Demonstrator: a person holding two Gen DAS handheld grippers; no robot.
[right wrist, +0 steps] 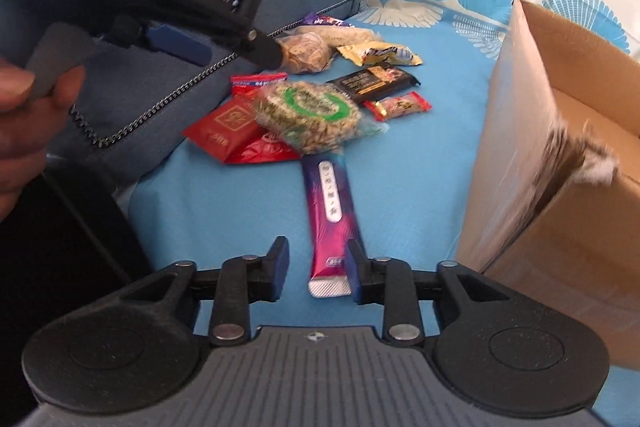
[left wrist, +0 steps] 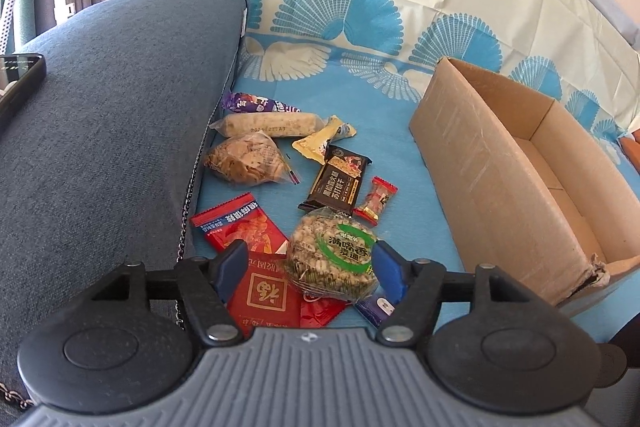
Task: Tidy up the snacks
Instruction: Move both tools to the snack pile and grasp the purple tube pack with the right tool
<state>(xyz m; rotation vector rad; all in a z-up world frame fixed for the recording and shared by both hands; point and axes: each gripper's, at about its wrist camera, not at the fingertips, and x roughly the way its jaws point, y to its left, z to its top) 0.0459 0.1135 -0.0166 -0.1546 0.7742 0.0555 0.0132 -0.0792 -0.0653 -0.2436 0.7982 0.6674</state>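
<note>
Between the left gripper (left wrist: 307, 267) fingers sits a round rice cake (left wrist: 334, 255) in clear wrap, jaws spread wide, pads beside it but not clearly pressing. Just ahead of the right gripper (right wrist: 317, 269), fingers partly spread, lies a purple bar (right wrist: 330, 207), its near end between the tips, not pinched. To their right stands the open cardboard box (left wrist: 496, 163). Likely step: picking snacks for the box; next, close on one and lift.
</note>
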